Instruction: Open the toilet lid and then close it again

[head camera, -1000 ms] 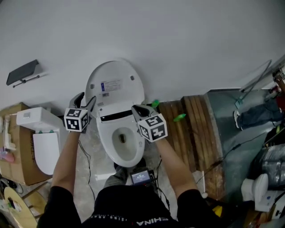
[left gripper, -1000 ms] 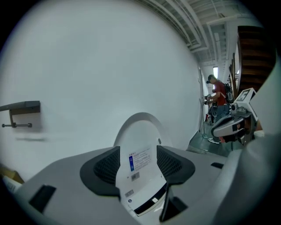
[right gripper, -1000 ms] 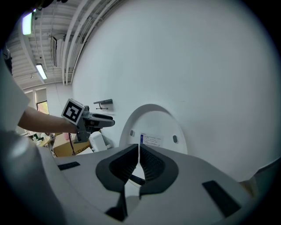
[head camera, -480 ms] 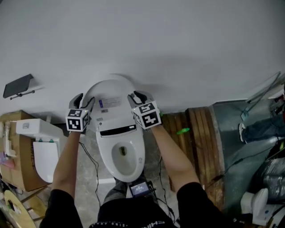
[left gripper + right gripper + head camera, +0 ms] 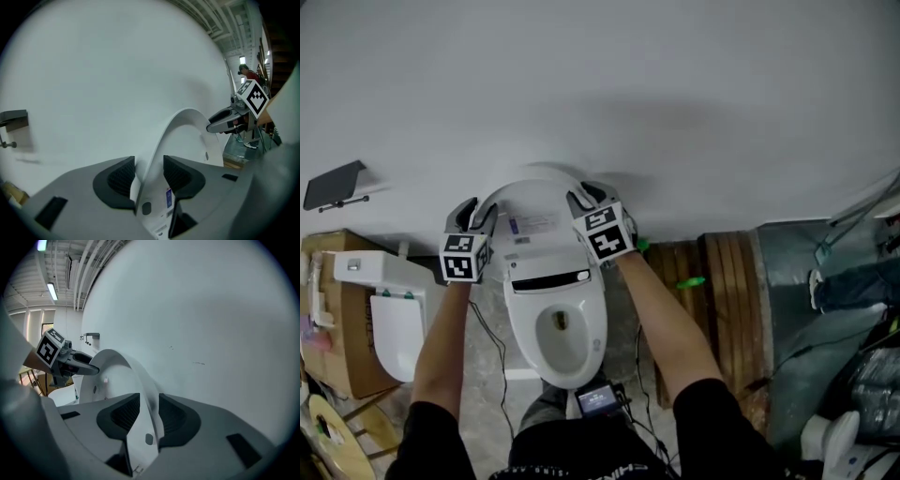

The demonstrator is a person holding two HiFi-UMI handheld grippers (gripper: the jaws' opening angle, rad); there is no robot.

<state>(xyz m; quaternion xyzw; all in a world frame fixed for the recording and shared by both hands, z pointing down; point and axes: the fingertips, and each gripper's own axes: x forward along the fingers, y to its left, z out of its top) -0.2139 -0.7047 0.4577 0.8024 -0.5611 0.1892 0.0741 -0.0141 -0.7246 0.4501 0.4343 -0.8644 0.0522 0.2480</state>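
**Mia:** What has moved?

**Ben:** Both hands went far, toward the wall point(image 5: 628, 94). The toilet lid point(image 5: 539, 202) went with them. Before, it leaned over the bowl. Now it stands up tall, very near the wall.

**Mia:** So the toilet point(image 5: 517, 323) is open?

**Ben:** I think so. The bowl is bare and sits on the near side of the lid. The opening part looks done, and the closing part is not yet begun.

**Mia:** Where are the hands?

**Ben:** One is on each side of the lid. The left hand-held gripper point(image 5: 478, 208) has the left edge of the lid between its jaws. The jaws have just been closing in, but they are still apart, and I can't see them squeeze. The right hand-held gripper point(image 5: 584, 195) has the right edge between its jaws. Those jaws have just been opening, and they stand apart too.

**Mia:** Which hand is nearer to the lid?

**Ben:** They are the same. The right one sits a bit higher up the edge.

**Mia:** Which way must the lid go?

**Ben:** Its long way points up. To shut, I think its top must tip toward us and down onto the bowl.
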